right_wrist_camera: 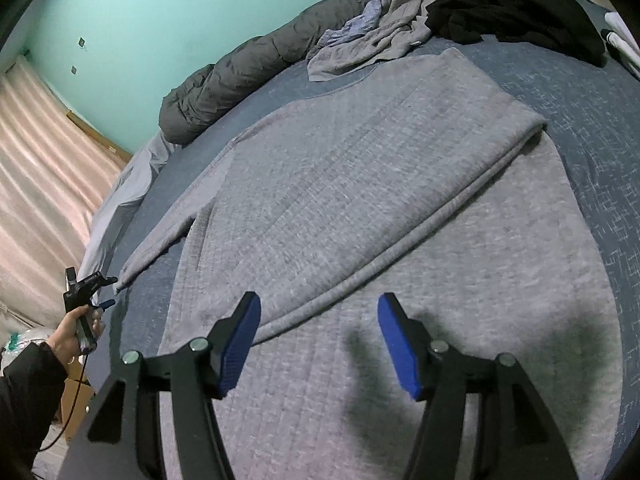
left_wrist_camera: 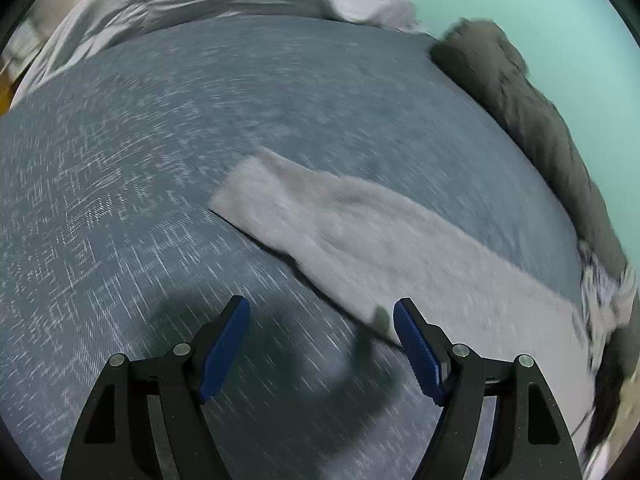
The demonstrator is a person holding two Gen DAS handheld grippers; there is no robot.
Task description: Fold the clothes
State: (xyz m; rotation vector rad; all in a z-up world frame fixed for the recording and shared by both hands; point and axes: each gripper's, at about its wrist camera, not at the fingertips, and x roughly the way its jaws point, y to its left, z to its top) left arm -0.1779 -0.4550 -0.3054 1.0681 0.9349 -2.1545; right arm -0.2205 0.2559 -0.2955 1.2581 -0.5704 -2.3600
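Observation:
A grey quilted sweater [right_wrist_camera: 340, 184] lies flat on the blue bedspread [right_wrist_camera: 600, 128], one sleeve folded diagonally across its body. My right gripper [right_wrist_camera: 319, 300] hovers open over the sweater's lower part, nothing between its blue pads. The other sleeve [left_wrist_camera: 360, 232] stretches out over the bedspread [left_wrist_camera: 140, 160] in the blurred left wrist view. My left gripper [left_wrist_camera: 320, 306] is open just above the cover, the sleeve's lower edge beside its right finger [left_wrist_camera: 416, 344]. A hand [right_wrist_camera: 76, 328] holds that left gripper [right_wrist_camera: 109, 291] near the sleeve's cuff at the bed's left side.
A rolled dark grey duvet [right_wrist_camera: 240, 76] lines the teal wall. A heap of grey and blue clothes [right_wrist_camera: 380, 20] and a black garment [right_wrist_camera: 520, 12] sit at the far end. A white sheet [left_wrist_camera: 200, 0] covers the bed's far part. A pink curtain [right_wrist_camera: 40, 180] hangs left.

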